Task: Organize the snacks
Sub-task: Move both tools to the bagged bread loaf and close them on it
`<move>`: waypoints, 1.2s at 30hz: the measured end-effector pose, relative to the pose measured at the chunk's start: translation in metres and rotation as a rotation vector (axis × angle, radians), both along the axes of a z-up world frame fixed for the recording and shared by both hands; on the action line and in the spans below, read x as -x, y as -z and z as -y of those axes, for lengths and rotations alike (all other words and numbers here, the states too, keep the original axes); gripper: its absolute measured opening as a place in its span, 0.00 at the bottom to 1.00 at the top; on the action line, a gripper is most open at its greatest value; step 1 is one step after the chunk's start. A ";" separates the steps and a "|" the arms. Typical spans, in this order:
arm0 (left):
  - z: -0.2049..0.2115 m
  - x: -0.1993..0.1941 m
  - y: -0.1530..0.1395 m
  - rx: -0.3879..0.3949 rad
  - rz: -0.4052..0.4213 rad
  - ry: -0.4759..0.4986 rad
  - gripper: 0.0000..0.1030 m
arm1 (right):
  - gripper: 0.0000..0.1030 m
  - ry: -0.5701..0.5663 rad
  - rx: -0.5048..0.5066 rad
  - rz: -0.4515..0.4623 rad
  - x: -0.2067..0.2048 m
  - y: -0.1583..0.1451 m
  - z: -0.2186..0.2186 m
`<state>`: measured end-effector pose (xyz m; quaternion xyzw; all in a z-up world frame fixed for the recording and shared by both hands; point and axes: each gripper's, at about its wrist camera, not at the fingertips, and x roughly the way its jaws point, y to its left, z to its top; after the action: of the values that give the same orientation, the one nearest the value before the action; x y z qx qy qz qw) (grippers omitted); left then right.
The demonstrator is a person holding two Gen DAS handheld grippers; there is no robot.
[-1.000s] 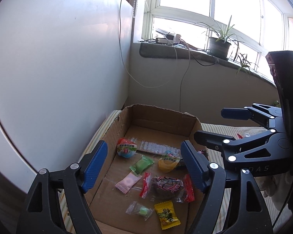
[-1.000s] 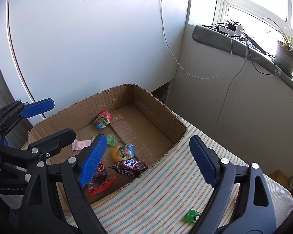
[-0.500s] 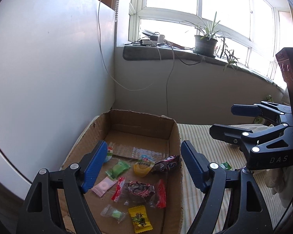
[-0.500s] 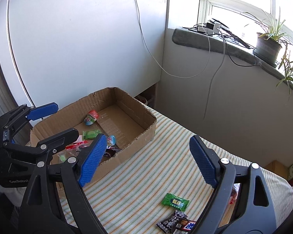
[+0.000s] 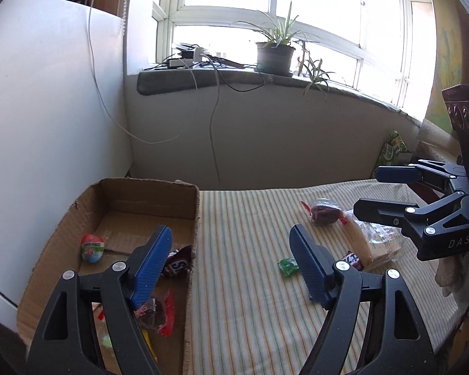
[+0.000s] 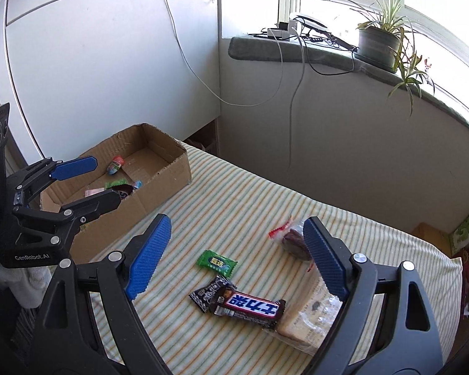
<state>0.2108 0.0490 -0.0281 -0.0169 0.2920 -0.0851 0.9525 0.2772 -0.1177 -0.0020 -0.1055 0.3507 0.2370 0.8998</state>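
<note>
Left wrist view: blue-padded left gripper finger (image 5: pixel 153 265) covers part of dark brown chocolate bar wrapper (image 5: pixel 178 262) inside brown cardboard box (image 5: pixel 197 218). Right wrist view: clear-wrapped pale wafer pack (image 6: pixel 309 318) partly behind right finger (image 6: pixel 325 262); its print too small to read.

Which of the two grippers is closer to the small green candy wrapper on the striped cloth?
Right. The right gripper hangs open just above the small green candy wrapper; the left gripper is off by the cardboard box.

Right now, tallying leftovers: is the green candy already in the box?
No, the green candy lies on the striped cloth, outside the cardboard box.
</note>
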 end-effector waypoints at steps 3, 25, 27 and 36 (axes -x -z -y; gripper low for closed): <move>0.017 -0.001 0.006 -0.016 -0.026 0.053 0.75 | 0.86 -0.031 0.007 -0.029 0.007 0.008 0.015; 0.127 -0.027 0.052 0.068 -0.246 0.376 0.51 | 0.54 0.152 -0.005 -0.193 0.007 0.062 0.134; 0.134 -0.034 0.053 0.103 -0.274 0.402 0.60 | 0.55 0.169 -0.064 -0.217 0.005 0.063 0.146; 0.145 -0.059 0.062 0.257 -0.347 0.424 0.63 | 0.74 0.185 -0.278 -0.333 -0.012 0.077 0.165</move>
<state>0.2698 -0.0956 -0.0903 -0.0901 0.4343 -0.3143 0.8393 0.2892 -0.2828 -0.0794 0.0925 0.4663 0.2139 0.8534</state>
